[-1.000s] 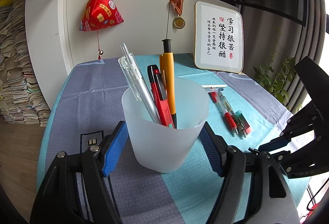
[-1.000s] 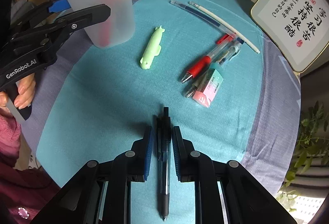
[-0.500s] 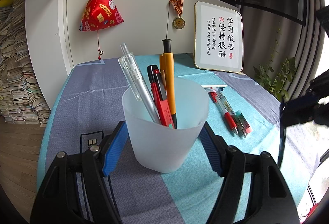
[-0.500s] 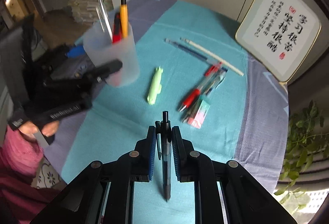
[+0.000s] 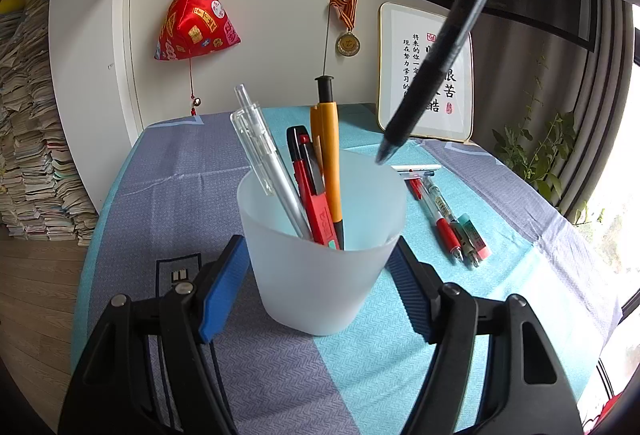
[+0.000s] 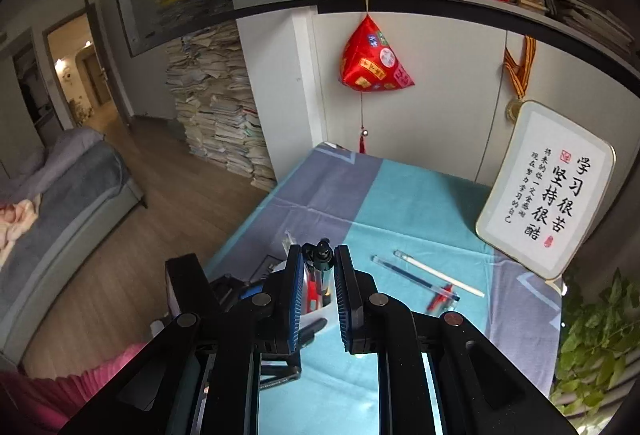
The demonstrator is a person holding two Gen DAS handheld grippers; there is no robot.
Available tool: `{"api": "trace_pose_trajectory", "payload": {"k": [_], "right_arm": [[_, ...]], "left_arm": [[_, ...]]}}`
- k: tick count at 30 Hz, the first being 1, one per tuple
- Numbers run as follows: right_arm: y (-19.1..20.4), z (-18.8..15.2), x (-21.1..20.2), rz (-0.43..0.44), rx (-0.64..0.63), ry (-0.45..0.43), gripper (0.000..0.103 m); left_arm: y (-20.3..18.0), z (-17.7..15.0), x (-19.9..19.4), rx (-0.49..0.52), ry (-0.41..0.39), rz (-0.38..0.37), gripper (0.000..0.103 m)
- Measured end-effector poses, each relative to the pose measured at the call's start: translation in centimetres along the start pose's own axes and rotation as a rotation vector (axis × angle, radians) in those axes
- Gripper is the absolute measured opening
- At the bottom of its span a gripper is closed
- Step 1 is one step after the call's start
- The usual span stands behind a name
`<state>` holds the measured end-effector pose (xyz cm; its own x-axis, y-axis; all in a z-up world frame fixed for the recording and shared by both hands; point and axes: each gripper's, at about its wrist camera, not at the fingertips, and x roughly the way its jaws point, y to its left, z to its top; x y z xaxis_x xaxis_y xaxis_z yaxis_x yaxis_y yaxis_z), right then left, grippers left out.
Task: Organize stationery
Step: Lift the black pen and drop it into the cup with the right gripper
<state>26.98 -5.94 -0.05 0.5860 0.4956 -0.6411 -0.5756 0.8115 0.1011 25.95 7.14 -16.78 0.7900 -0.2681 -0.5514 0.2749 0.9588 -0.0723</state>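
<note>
Above the cup (image 5: 320,247), which left tongs (image 5: 316,287) clasp, right tongs (image 6: 317,275) grip a black pen (image 5: 436,51); released off-center, it may strike the rim.

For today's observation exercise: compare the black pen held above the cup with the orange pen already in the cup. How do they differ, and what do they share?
Colour: the black pen is dark all over; the orange pen has an orange barrel with a black top.
Place: the black pen is in the air, its tip just above the frosted cup's rim; the orange pen stands inside the cup.
Support: the right gripper clamps the black pen; the orange pen leans free.
Shared: both point tip down.
</note>
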Motion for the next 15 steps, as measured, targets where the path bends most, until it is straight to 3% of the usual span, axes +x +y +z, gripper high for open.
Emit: {"api": "trace_pose_trajectory", "payload": {"k": [9,15], "right_arm": [[-1.0,-0.8,5.9,0.002,0.055,0.134,0.016],[-1.7,-1.4,8.3,-0.003,0.080,0.179,0.016]], "left_arm": [[0.0,0.0,0.0,0.000,0.000,0.000,0.070],[0.0,0.0,0.0,0.000,0.000,0.000,0.070]]}}
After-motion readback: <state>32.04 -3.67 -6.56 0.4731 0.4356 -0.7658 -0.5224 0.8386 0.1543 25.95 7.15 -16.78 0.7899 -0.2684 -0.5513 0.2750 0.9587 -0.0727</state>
